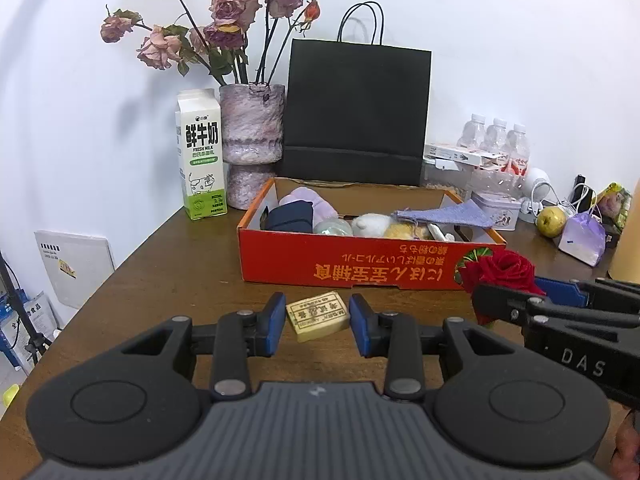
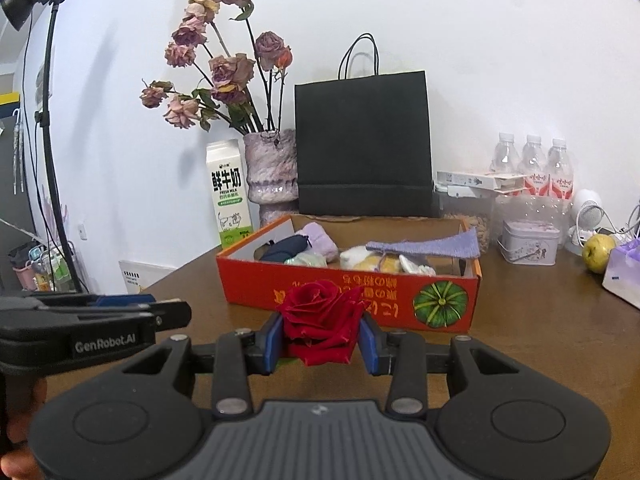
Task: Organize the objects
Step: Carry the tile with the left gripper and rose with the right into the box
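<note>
On my left gripper the 2 blue pads are clamped on a small cream eraser, a printed block held flat between them above the brown table. My right gripper is squeezed on a red rose, the bloom bulging up between its pads. In the left wrist view that same rose sits at 3 o'clock from the eraser, with the right gripper's black fingers running in from the right edge.

Straight ahead at 12 o'clock is the orange cardboard box, open-topped, with upside-down lettering and a green pumpkin picture on its near wall. Inside I see a dark blue pouch at the left end, a lilac cloth behind it, some white and yellow soft things in the middle, and a blue-grey woven cloth draped over the right end.

Behind the box stands a black paper bag. At 11 o'clock are a pink vase of dried roses and a milk carton. At 2 o'clock I make out 3 water bottles, a small tin and a green apple.
</note>
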A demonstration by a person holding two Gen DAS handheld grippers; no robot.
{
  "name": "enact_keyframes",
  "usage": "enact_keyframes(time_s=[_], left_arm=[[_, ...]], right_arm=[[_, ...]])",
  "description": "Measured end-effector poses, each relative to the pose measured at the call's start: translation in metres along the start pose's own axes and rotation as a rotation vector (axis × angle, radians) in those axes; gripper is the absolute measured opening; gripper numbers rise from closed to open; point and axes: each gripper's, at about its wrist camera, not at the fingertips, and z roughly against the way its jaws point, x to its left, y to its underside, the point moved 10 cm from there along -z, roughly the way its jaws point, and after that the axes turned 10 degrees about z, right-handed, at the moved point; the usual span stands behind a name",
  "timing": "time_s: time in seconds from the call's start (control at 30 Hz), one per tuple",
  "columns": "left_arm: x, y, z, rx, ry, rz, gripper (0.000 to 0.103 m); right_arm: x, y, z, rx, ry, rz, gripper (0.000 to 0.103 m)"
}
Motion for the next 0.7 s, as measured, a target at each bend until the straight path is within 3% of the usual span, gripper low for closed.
enact_keyframes(time_s=[0.7], left_arm=[[0.006, -0.030, -0.050, -0.003, 0.000, 0.037, 0.036]], right_arm=[[-0.006, -0.030, -0.057, -0.019, 0.018, 0.031, 0.038]])
